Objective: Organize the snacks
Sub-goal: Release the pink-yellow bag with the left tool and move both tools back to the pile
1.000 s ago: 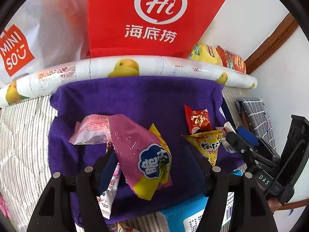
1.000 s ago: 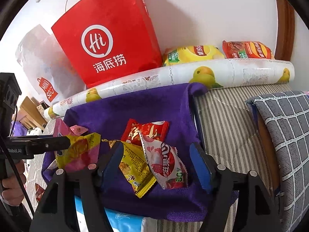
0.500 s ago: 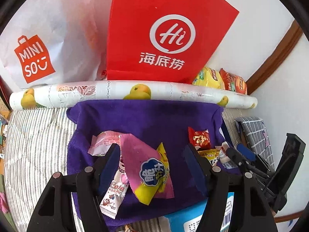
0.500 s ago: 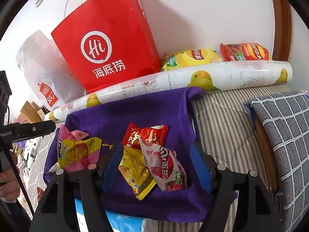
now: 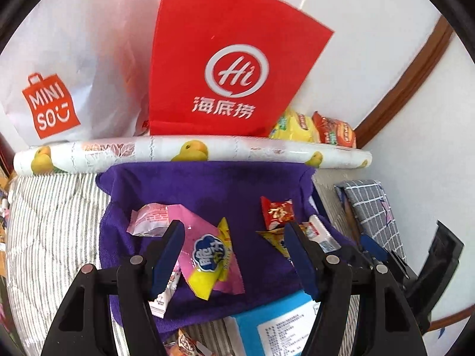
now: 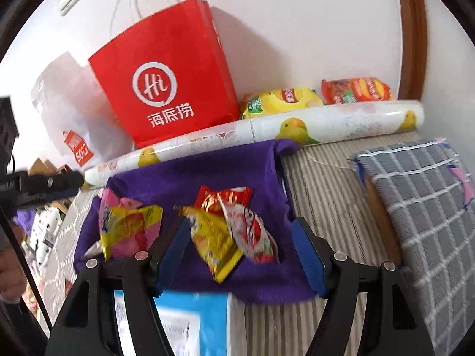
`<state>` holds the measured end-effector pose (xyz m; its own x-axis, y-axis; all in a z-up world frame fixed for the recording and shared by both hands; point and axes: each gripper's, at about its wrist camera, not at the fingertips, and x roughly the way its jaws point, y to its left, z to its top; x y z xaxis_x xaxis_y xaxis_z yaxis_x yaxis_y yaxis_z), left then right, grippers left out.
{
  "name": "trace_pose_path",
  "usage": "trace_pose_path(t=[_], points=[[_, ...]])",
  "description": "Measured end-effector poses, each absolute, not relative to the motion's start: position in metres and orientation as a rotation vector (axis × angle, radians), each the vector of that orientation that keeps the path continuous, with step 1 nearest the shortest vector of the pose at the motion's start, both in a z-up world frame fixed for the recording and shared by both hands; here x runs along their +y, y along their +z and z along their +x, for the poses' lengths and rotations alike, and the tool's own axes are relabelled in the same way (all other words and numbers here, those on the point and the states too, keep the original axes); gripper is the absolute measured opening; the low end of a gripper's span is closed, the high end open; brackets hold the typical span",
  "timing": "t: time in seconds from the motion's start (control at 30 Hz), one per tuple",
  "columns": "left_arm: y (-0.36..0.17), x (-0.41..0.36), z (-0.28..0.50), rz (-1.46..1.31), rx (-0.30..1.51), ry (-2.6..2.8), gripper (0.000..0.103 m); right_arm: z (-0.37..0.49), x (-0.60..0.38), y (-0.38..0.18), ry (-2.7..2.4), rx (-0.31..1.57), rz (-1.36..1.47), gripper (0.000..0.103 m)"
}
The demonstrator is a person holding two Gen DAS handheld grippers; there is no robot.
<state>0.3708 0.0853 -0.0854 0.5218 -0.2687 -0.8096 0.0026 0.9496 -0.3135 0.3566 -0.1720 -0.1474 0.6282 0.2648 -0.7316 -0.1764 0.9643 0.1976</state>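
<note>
Purple cloth (image 5: 207,184) on striped bed, left gripper (image 5: 234,237) and right gripper (image 6: 240,234) spread apart, empty, above snacks (image 6: 213,234)

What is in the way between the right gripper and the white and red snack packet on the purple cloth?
Nothing visible blocks it. The right gripper is open, and the white and red snack packet lies between its fingers on the purple cloth. It does overlap a yellow snack packet and a red snack packet, so those might shift too.

Home bedroom, striped bedding (image 5: 53,222), checked pillow (image 6: 421,195), shopping bags (image 5: 225,68)
</note>
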Motion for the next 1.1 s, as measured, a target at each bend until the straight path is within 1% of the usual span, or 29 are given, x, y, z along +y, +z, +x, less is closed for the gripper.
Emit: trace_pose_path(t=[0.2, 0.33, 0.5, 0.63, 0.67, 0.73, 0.8, 1.0, 1.07, 1.1], points=[[-0.057, 0.079, 0.346, -0.289, 0.965, -0.214, 0.066, 0.308, -0.173, -0.119, 0.202, 0.809, 0.069, 0.070], [-0.052, 0.084, 0.316, -0.273, 0.952, -0.209, 0.066, 0.277, -0.170, -0.109, 0.204, 0.795, 0.058, 0.070], [-0.062, 0.104, 0.283, -0.300, 0.986, -0.184, 0.066, 0.238, -0.159, -0.117, 0.292, 0.884, 0.091, 0.070], [-0.072, 0.122, 0.256, -0.323, 1.001, -0.151, 0.066, 0.209, -0.142, -0.135, 0.344, 0.906, 0.039, 0.070], [-0.076, 0.126, 0.248, -0.323, 1.008, -0.140, 0.066, 0.201, -0.137, -0.141, 0.352, 0.915, 0.016, 0.069], [-0.080, 0.131, 0.235, -0.318, 1.014, -0.122, 0.066, 0.191, -0.131, -0.151, 0.374, 0.934, 0.000, 0.059], [-0.082, 0.136, 0.225, -0.314, 1.014, -0.109, 0.066, 0.180, -0.123, -0.160, 0.416, 0.958, -0.009, 0.056], [-0.085, 0.141, 0.201, -0.314, 1.011, -0.112, 0.067, 0.160, -0.098, -0.171, 0.490, 0.957, -0.107, 0.056], [-0.085, 0.142, 0.194, -0.310, 1.007, -0.115, 0.067, 0.157, -0.089, -0.176, 0.487, 0.966, -0.158, 0.053], [-0.085, 0.143, 0.191, -0.307, 1.005, -0.117, 0.067, 0.156, -0.086, -0.179, 0.491, 0.972, -0.178, 0.049]])
